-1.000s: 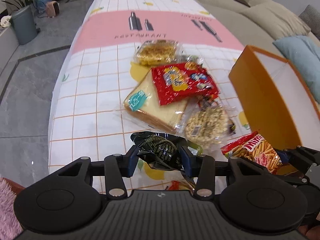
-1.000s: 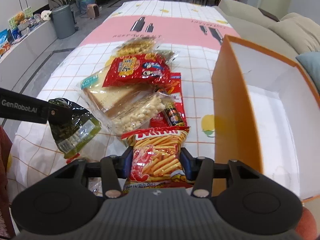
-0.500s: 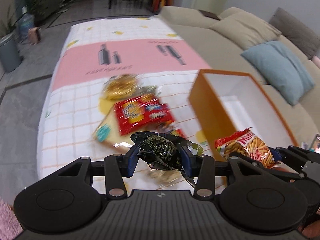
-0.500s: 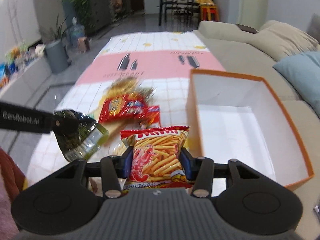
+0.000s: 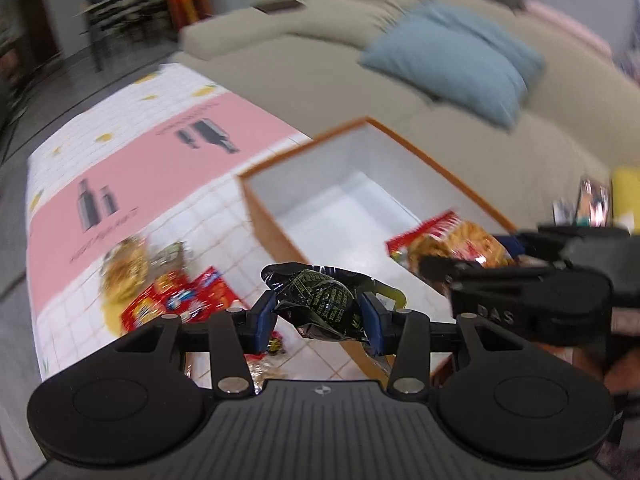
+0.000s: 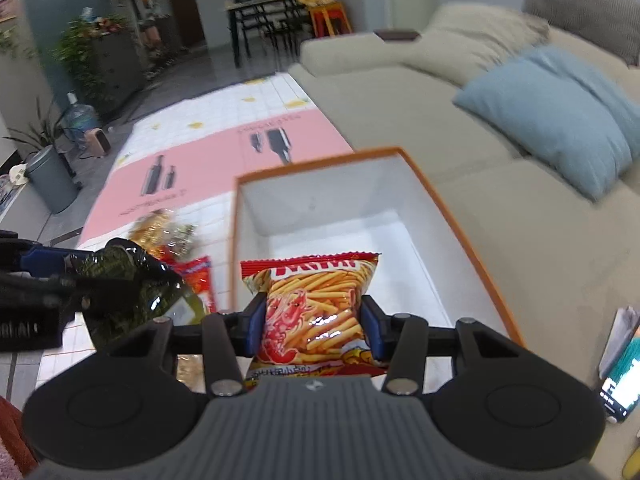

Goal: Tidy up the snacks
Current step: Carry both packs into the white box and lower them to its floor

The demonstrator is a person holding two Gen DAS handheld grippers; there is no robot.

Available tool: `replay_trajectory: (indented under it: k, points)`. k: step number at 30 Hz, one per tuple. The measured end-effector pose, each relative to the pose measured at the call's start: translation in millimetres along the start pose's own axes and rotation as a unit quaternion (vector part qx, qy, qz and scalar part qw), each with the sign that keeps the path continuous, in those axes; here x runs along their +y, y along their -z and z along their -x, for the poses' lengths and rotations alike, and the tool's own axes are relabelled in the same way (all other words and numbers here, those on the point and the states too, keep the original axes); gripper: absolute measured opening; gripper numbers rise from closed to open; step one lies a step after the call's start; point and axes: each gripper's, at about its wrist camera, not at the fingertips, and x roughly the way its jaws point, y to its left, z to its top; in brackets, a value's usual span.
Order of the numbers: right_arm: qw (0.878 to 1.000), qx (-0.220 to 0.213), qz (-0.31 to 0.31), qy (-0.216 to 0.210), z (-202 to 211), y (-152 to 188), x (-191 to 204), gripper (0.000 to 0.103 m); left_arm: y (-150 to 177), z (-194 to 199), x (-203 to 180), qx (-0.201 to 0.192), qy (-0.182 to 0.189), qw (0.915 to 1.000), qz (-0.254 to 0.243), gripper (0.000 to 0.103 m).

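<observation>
Over the orange box (image 6: 460, 216) now: a second ago we had both grippers low above the snack pile on the table (image 5: 132, 168); since then we've swung both up and right, so the box opening fills the right wrist view and its white floor shows bare.

Right gripper (image 6: 314, 322): fingers closed on the red fries bag (image 6: 316, 304), bag upright, hanging above the near part of the box interior. Grip looks unchanged through the swing.

Left gripper (image 5: 318, 312): fingers pinched on the dark crumpled packet (image 5: 320, 300), sitting over the near-left corner of the box rim, less far in than the right.

Left view is motion-blurred, so we're likely mid-move on that side.

Remaining snacks (image 5: 168, 296) sit on the table just left of the box, well apart from both grippers; too blurred to count.

Read: transport is basically done and release is next. The fries bag should drop clean. The dark packet looks close to the wall, so we'd push further in before opening, or it may land on the rim or outside.
</observation>
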Motion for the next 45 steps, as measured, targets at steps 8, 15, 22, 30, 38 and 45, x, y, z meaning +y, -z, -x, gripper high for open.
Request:
replay_trajectory:
  k: [8, 15, 22, 30, 38, 45]
  points:
    - [0.996, 0.081, -0.008, -0.023, -39.1, -11.4, -44.4, 0.047, -26.6, -46.8, -32.9, 0.058, 0.018, 0.9945, -0.086, 0.051]
    - [0.987, 0.155, -0.001, -0.049, -78.2, -9.5, -59.2, 0.047, -29.3, -90.1, -45.7, 0.12, 0.02, 0.9836, -0.133, 0.051]
    - [0.975, 0.213, 0.019, -0.066, -105.0, -9.0, -60.4, 0.047, -24.8, -113.5, -48.3, 0.159, 0.019, 0.9738, -0.162, 0.051]
    - [0.965, 0.25, 0.047, -0.062, -124.0, -1.7, -58.5, 0.047, -17.7, -128.3, -55.1, 0.188, 0.023, 0.9617, -0.198, 0.051]
    - [0.96, 0.268, 0.047, -0.06, -134.0, 5.7, -59.0, 0.048, -15.2, -136.4, -57.7, 0.201, 0.018, 0.9533, -0.224, 0.054]
    - [0.96, 0.272, 0.043, -0.052, -133.8, 8.5, -60.9, 0.052, -15.7, -137.5, -57.7, 0.204, 0.015, 0.9507, -0.233, 0.058]
